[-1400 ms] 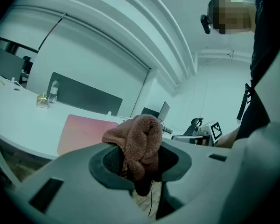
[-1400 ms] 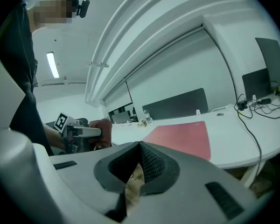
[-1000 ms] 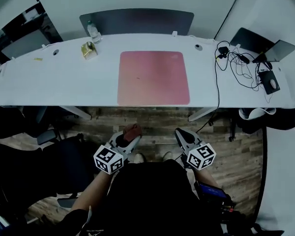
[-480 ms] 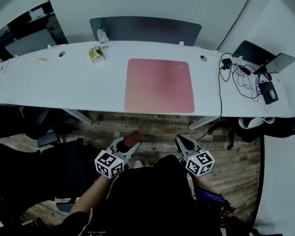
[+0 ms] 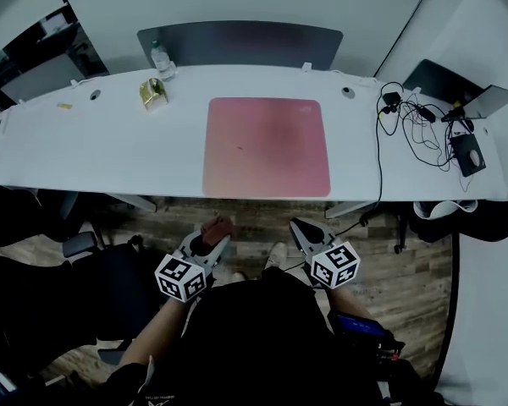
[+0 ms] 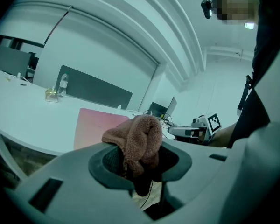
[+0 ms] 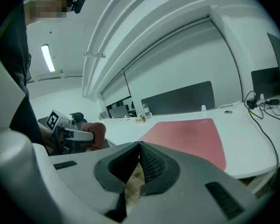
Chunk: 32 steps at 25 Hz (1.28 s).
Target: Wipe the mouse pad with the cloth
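Note:
A pink square mouse pad lies flat in the middle of the long white desk; it also shows in the left gripper view and the right gripper view. My left gripper hangs below the desk's front edge, shut on a bunched brown cloth. My right gripper is beside it over the floor, jaws shut with nothing between them. Both are short of the pad.
A water bottle and a small gold object stand at the desk's back left. Tangled cables, a laptop and a mouse crowd the right end. A grey divider panel lines the back. Black chairs stand at left.
Both grippers have moved a little forward toward the desk's front edge, the cloth still held in the left one. The head view has shifted slightly.

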Tool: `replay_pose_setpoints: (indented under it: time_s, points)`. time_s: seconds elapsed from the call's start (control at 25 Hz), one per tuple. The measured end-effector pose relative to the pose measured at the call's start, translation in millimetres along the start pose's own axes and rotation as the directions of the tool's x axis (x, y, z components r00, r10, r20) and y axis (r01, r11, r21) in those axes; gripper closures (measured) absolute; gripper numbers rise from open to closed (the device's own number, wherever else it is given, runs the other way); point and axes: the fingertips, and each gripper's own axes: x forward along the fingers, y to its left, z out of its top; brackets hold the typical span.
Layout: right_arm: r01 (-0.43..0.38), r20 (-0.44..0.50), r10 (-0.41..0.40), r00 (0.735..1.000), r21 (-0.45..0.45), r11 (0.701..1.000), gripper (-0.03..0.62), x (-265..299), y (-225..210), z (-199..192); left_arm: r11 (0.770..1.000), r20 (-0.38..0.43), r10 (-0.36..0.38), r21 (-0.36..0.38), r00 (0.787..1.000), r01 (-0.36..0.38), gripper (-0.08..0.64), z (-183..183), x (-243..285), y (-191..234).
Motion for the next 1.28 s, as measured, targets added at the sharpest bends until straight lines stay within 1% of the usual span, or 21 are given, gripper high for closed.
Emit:
replay_pose_setpoints:
  time_s: [0.2,0.44,0.56,0.8,0.96,1.12,1.28]
  points:
    - [-0.039,-0.011,0.039,0.999,-0.012,0.999,0.567,14,-35,10,0.999,0.003,0.04,-0.006,0.999,-0.04,0.428,19,43,9]
    - [-0.082,-0.003,0.082,0.997,-0.011,0.997,0.568,19,-87,26,0.996,0.003,0.093,-0.017,0.996,-0.093,0.428,38,90,6]
    - [-0.103,0.005,0.103,0.995,-0.016,0.995,0.566,19,-107,33,0.99,-0.001,0.135,-0.031,0.991,-0.135,0.428,45,106,6]
    - [-0.128,0.009,0.128,0.992,0.001,0.992,0.567,28,-134,35,0.98,-0.035,0.197,-0.023,0.98,-0.197,0.428,55,118,11]
    - [-0.128,0.023,0.128,0.992,0.019,0.992,0.567,35,-142,39,0.977,-0.053,0.209,-0.028,0.976,-0.211,0.428,61,129,20]
    - [-0.124,0.009,0.124,0.992,0.025,0.992,0.566,45,-145,39,0.977,-0.063,0.209,-0.029,0.976,-0.211,0.43,63,140,33]
    - [-0.098,-0.01,0.098,0.995,0.023,0.995,0.566,60,-156,46,0.98,-0.06,0.191,-0.051,0.98,-0.194,0.43,71,152,53]
